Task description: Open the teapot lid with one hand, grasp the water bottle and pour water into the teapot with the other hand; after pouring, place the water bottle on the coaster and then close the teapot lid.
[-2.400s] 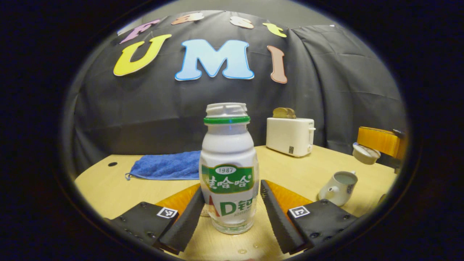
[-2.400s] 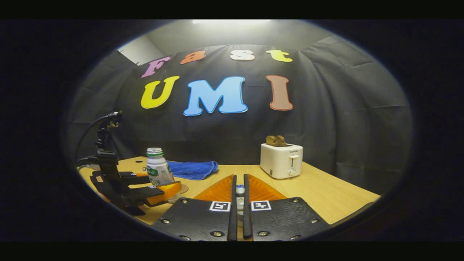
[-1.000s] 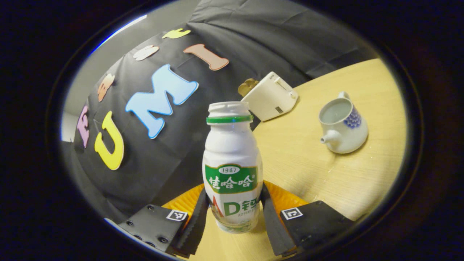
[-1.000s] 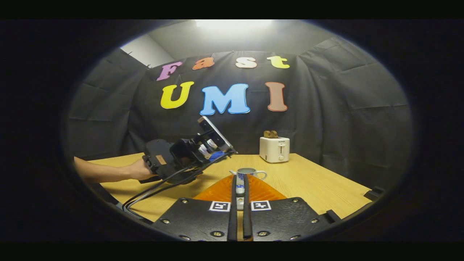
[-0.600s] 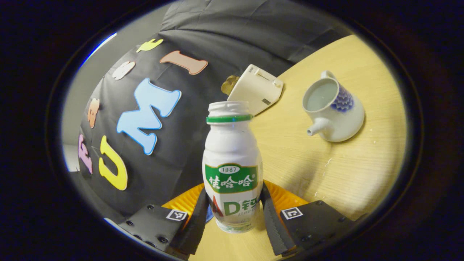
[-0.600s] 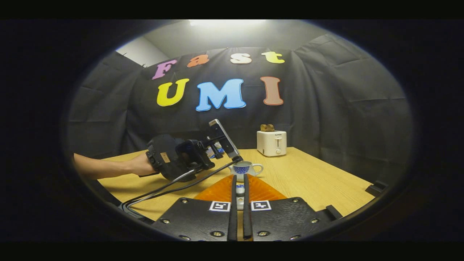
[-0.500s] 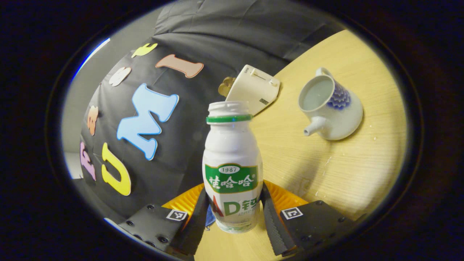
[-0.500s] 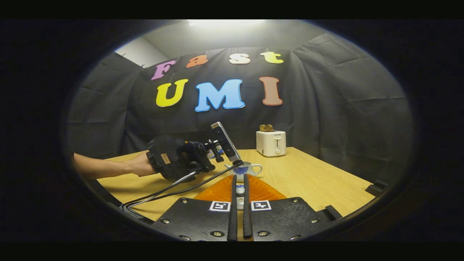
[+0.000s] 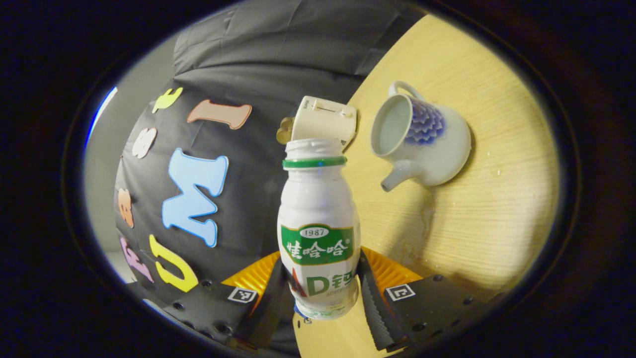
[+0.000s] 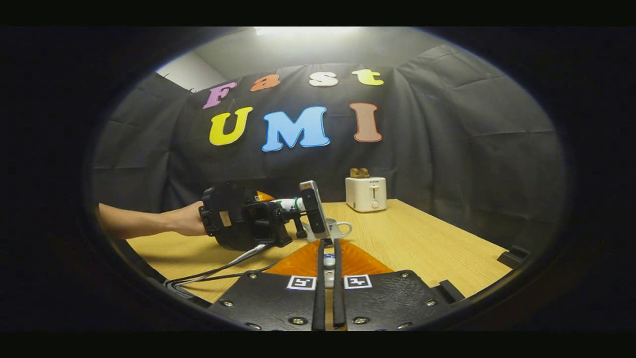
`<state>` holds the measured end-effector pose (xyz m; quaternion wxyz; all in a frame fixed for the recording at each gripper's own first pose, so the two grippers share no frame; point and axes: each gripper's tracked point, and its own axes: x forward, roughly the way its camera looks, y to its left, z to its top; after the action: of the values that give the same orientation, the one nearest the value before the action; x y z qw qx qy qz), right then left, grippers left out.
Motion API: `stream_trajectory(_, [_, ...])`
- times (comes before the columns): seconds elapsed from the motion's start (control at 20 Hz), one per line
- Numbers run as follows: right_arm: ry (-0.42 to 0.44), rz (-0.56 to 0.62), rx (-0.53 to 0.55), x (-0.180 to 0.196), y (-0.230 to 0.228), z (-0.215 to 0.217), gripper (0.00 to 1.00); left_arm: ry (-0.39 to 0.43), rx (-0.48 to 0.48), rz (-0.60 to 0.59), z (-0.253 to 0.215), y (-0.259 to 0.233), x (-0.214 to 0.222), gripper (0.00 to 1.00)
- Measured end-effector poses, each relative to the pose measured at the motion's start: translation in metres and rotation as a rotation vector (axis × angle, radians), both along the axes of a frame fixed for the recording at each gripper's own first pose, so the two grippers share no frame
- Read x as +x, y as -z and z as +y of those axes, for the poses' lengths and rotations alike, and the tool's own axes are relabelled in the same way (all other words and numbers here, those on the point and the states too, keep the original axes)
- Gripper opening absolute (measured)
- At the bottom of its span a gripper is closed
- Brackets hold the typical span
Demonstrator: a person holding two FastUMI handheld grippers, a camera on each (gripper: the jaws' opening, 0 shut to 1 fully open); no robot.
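On the wooden table stood one lidless teapot and one toaster. One water bottle was clamped, tilted, in the left gripper. The right gripper pinched something small, mostly hidden between its fingers.

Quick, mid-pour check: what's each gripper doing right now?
Left gripper: closed on the white plastic water bottle with green label, tipped toward the open white-and-blue teapot.
Right gripper: closed on a small white-and-blue piece, apparently the teapot lid.

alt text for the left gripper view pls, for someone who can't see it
The left gripper clamps a white bottle with a green label, cap off, tilted toward an open white-and-blue teapot on the wooden table. A white toaster stands behind the bottle's mouth, against the black cloth wall.
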<state>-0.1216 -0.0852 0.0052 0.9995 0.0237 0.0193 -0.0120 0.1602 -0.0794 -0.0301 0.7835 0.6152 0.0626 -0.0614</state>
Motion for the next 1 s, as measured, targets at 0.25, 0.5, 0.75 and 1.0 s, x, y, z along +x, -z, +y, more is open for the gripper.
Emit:
stream_trajectory(0.25, [-0.005, 0.017, -0.004, 0.001, 0.008, -0.001, 0.23, 0.037, 0.076, -0.009, -0.011, -0.004, 0.002, 0.84])
stream_trajectory(0.5, [0.005, 0.018, 0.0, 0.003, 0.008, -0.005, 0.06, 0.044, 0.153, -0.007, -0.011, -0.004, 0.008, 0.84])
stream_trajectory(0.75, [0.017, 0.017, 0.014, 0.003, 0.01, -0.01, 0.06, 0.049, 0.203, -0.002, -0.01, -0.006, 0.007, 0.79])
stream_trajectory(1.0, [0.015, 0.017, 0.024, 0.002, 0.01, -0.01, 0.23, 0.067, 0.273, -0.012, -0.012, -0.011, 0.007, 0.79])
